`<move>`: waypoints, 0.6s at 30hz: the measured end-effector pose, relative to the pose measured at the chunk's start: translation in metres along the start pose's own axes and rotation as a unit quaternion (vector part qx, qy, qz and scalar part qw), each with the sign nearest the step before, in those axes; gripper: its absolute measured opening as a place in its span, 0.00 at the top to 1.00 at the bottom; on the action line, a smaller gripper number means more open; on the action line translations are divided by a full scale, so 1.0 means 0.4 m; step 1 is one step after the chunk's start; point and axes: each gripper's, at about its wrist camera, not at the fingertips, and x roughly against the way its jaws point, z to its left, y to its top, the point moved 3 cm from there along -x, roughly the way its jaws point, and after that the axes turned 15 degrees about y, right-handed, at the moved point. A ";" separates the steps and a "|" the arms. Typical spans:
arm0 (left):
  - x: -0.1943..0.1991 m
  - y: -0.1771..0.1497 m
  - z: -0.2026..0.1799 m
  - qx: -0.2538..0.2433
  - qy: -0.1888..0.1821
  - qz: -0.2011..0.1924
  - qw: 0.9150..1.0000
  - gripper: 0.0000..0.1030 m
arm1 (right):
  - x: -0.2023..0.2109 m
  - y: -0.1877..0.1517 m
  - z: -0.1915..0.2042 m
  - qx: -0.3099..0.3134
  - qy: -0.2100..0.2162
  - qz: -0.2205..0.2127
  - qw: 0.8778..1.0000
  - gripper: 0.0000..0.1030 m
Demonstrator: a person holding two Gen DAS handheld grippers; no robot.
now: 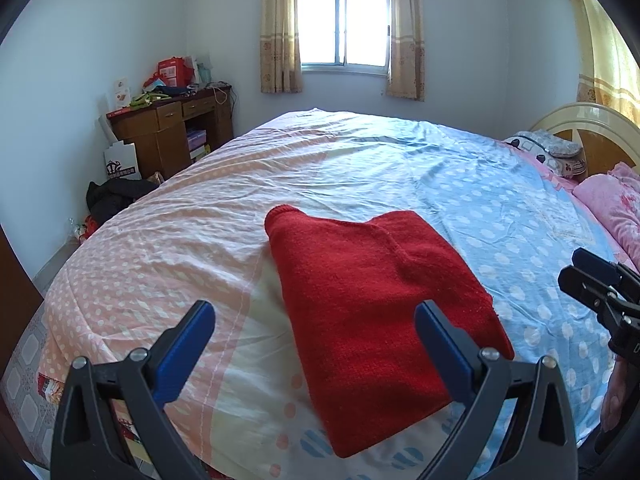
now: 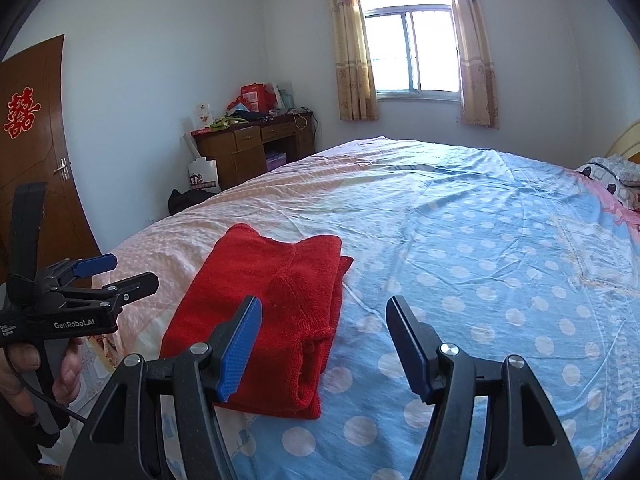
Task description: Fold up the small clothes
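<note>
A red knitted garment (image 1: pixel 360 300) lies folded into a neat oblong near the front of the bed; in the right wrist view the garment (image 2: pixel 260 280) shows its stacked layers along the right and near edges. My left gripper (image 1: pixel 314 312) hovers just in front of it, open, with nothing between the blue pads. From the other side it shows as the left gripper (image 2: pixel 132 269), held by a hand at the left edge. The right gripper (image 2: pixel 324 308) is open too, off the garment's right side, holding nothing, and appears as the right gripper (image 1: pixel 592 276) at the far right.
The bed sheet (image 1: pixel 360 160) is pink with dots on the left and blue with dots on the right. Pink pillows (image 1: pixel 612 200) and a headboard (image 1: pixel 592 128) sit at the right. A cluttered wooden desk (image 1: pixel 172 128) and a dark bundle (image 1: pixel 112 196) stand beyond the bed's left side, with a brown door (image 2: pixel 36 140) nearer.
</note>
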 end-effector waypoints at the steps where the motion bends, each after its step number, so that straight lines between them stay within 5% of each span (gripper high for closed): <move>1: 0.000 0.000 0.000 0.000 0.000 0.000 1.000 0.01 | 0.001 0.000 0.000 0.000 -0.001 0.000 1.000 0.36; 18: -0.001 -0.004 -0.003 0.000 0.001 0.003 1.000 0.01 | 0.003 0.000 0.000 0.001 0.000 0.000 1.000 0.36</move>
